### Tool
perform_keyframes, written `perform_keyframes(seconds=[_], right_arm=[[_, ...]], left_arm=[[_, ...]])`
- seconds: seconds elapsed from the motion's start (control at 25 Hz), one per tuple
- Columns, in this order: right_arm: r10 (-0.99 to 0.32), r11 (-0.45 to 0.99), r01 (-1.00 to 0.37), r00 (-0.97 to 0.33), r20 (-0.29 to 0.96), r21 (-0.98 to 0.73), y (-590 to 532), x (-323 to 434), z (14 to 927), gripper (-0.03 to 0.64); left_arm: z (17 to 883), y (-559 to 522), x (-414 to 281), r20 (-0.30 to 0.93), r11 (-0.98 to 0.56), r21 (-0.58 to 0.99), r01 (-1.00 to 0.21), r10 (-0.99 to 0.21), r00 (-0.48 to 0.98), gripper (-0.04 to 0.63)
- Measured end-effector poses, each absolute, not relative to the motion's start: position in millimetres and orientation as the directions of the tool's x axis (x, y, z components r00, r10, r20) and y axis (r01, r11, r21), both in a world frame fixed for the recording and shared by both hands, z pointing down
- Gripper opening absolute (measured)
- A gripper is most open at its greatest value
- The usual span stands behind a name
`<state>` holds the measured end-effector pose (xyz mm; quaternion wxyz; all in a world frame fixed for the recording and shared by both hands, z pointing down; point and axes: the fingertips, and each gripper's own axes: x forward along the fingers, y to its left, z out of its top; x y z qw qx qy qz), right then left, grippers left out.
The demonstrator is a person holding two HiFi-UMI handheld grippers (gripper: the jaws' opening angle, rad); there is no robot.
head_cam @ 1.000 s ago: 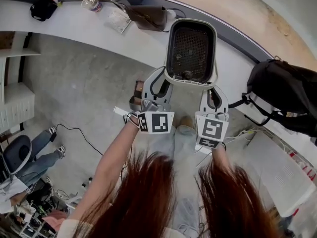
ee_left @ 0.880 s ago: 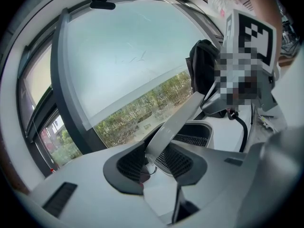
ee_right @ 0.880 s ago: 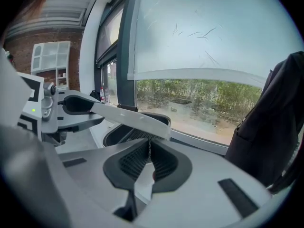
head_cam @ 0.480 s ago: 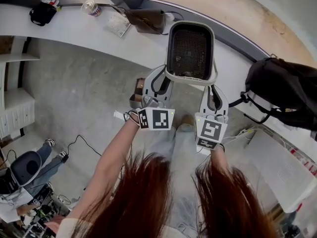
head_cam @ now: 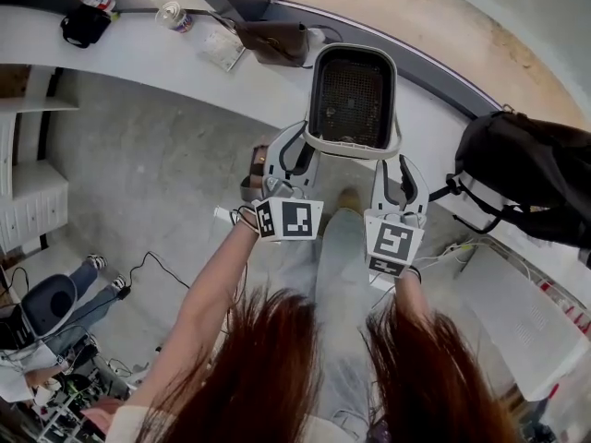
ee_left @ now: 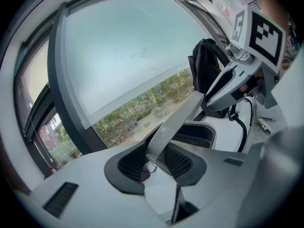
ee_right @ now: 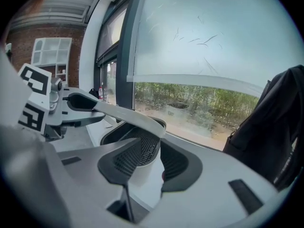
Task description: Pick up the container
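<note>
Head camera is looking steeply down; both gripper cameras are peering closely at the shared grey-rimmed black-mesh container (head_cam: pixel 354 100).

A black backpack (head_cam: pixel 526 178) sits on the white counter (head_cam: pixel 138 58) (at the right); a brown bag (head_cam: pixel 274 37) and a can (head_cam: pixel 172 12) lie farther left.

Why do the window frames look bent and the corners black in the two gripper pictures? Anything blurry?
Left gripper view: the wide-angle lens bows the window frame, corners black. Right gripper view: same bowing; the backpack is dark against daylight. Head view: the hair is close and soft, the container sharp.
</note>
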<state>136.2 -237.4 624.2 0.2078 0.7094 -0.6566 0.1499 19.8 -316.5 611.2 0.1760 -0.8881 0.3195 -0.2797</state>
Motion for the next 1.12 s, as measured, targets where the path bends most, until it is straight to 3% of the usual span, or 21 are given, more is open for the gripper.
perform_keyframes(seconds=[0.32, 1.12], right_arm=[[-0.885, 0.0, -0.982, 0.088, 0.458, 0.188, -257, 152, 611, 0.137], [-0.898, 0.086, -0.976, 0.011, 0.44, 0.2, -310, 172, 595, 0.11]], left_arm=[[605, -325, 24, 0.396, -0.711, -0.491, -0.504, -0.697, 0.598, 0.11], [585, -364, 36, 0.392, -0.634, -0.489, -0.6, -0.774, 0.498, 0.08]])
